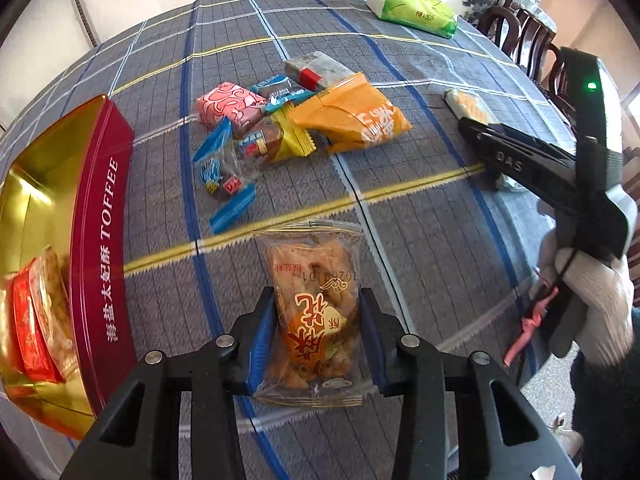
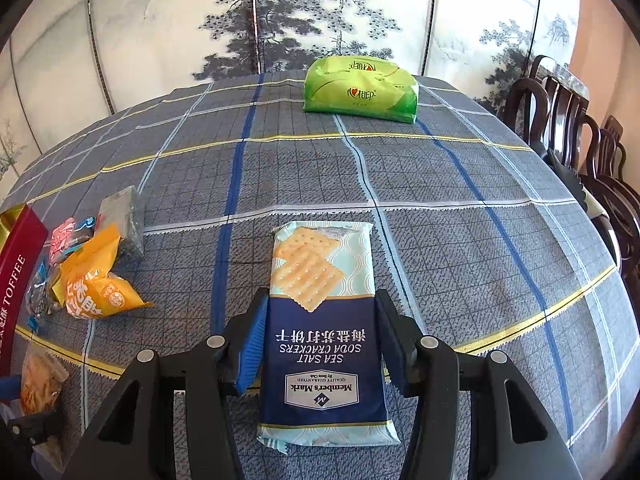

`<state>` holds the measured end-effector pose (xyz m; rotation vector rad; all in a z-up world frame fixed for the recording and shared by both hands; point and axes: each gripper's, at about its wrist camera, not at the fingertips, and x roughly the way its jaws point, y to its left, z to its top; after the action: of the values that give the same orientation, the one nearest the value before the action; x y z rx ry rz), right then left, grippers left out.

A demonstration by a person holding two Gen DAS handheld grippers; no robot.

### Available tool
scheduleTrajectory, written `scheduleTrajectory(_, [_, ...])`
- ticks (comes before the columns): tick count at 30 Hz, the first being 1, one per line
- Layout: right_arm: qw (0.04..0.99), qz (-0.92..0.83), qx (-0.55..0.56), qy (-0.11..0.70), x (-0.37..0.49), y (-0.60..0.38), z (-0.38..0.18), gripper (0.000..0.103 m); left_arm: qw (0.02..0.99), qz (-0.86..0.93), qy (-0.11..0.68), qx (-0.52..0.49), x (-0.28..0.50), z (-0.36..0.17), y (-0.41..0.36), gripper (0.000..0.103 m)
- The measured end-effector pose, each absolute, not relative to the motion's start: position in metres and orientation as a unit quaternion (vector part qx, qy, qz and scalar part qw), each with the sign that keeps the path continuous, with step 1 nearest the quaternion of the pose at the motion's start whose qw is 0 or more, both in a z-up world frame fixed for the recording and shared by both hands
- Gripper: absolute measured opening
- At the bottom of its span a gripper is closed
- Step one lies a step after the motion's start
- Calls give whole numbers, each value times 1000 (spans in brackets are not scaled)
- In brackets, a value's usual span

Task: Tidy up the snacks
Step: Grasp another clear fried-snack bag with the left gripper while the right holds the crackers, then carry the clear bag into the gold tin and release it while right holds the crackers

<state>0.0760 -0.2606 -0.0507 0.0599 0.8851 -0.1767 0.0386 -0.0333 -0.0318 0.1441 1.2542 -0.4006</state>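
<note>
My left gripper [image 1: 317, 294] points down at the table, shut on a clear packet of fried dough twists [image 1: 312, 256] that lies on the checked cloth; both blue pads press its sides. That packet [image 2: 40, 376] also shows at the lower left of the right wrist view. My right gripper [image 2: 322, 296] is shut on a blue sea-salt soda cracker pack [image 2: 316, 264] resting on the cloth. A red toffee tin [image 1: 104, 216] with a gold inside stands open at the left, holding red packets and a fried snack packet.
A pile of snacks lies mid-table: an orange bag [image 1: 352, 116], a pink packet [image 1: 228, 104], blue-ended wrappers [image 1: 224, 168]. A green tissue pack [image 2: 360, 88] sits at the far edge. Dark wooden chairs [image 2: 560, 120] line the right side. A gloved hand [image 1: 592, 292] holds the right gripper.
</note>
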Motion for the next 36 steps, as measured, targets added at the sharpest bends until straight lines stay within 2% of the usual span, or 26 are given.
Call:
scheduleTrajectory(19, [899,-86,29,428,76,-260,-51,52,823,-192,533,41,22,23,-7,35])
scheduleTrajectory(28, [899,-86,29,428,76,-260,-51,53,860,-106,498,8,45,55,63,35])
scheduleTrajectory(36, [899,-88,30,428,75,-261,-50,54,853,-49,517,-47,74,32,121,35])
